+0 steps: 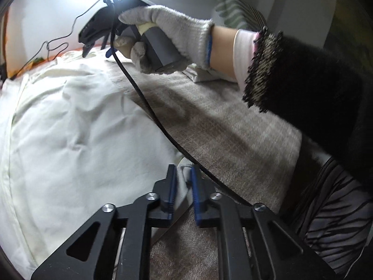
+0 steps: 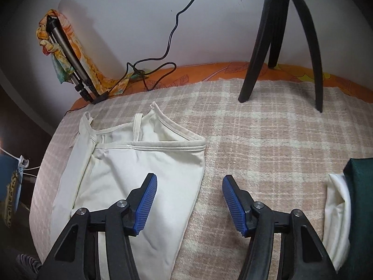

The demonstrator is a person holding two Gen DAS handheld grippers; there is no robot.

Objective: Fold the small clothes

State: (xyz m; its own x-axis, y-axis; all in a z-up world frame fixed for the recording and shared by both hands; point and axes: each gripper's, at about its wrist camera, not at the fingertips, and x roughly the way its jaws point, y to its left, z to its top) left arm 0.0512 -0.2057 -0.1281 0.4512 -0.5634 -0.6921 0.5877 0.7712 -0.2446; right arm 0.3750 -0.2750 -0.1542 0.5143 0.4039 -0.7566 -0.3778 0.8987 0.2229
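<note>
A cream sleeveless top [image 2: 130, 170] lies on the checked beige blanket [image 2: 268, 140], straps toward the wall. It fills the left of the left wrist view [image 1: 70, 121]. My left gripper [image 1: 184, 177] is shut on a corner of the top's hem, low over the blanket. My right gripper [image 2: 188, 186] is open and empty, hovering above the top's right edge. It also shows in the left wrist view [image 1: 95, 44], held by a gloved hand [image 1: 167, 37].
A black tripod [image 2: 279, 46] stands at the back of the blanket. A folded white cloth [image 2: 338, 217] and a dark green one [image 2: 361, 210] lie at the right. A cable [image 1: 149, 107] crosses the blanket. A rod with a patterned cloth [image 2: 67, 53] leans at the wall.
</note>
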